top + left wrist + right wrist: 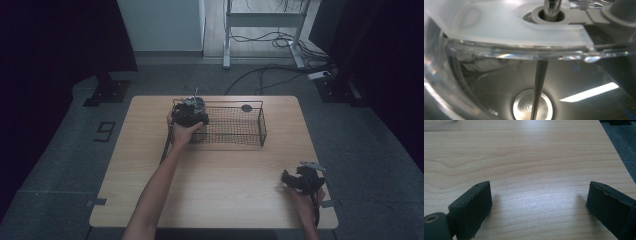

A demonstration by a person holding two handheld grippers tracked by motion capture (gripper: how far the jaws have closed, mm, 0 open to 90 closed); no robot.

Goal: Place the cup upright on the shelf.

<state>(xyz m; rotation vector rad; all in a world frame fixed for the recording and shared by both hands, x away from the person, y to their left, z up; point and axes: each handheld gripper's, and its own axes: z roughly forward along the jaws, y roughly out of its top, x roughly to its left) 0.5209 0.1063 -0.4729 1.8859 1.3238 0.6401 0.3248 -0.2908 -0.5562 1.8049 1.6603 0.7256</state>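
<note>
Left gripper [190, 116], upper centre-left of the high view, sits at the left end of the wire mesh basket [260, 131] and carries a clear lidded container [195, 104] with a thin metal rod sticking up. The left gripper view is pressed right against it: clear plastic wall [499, 53], frosted lid [506, 27], metal rod [540, 82] running down to a round metal hub [521, 106]. Jaws hidden there, so can't tell for certain how they stand; looks like a grip on the container.

Small dark round object [246, 108] by the basket's far rim.

Right gripper [290, 181], lower right, idle near the corner of the wooden table [225, 175], jaws spread wide, nothing between.

Risks, my read: smooth plastic could slip in the pinch; container base may catch on the basket rim and tip; rod could snag the mesh.
</note>
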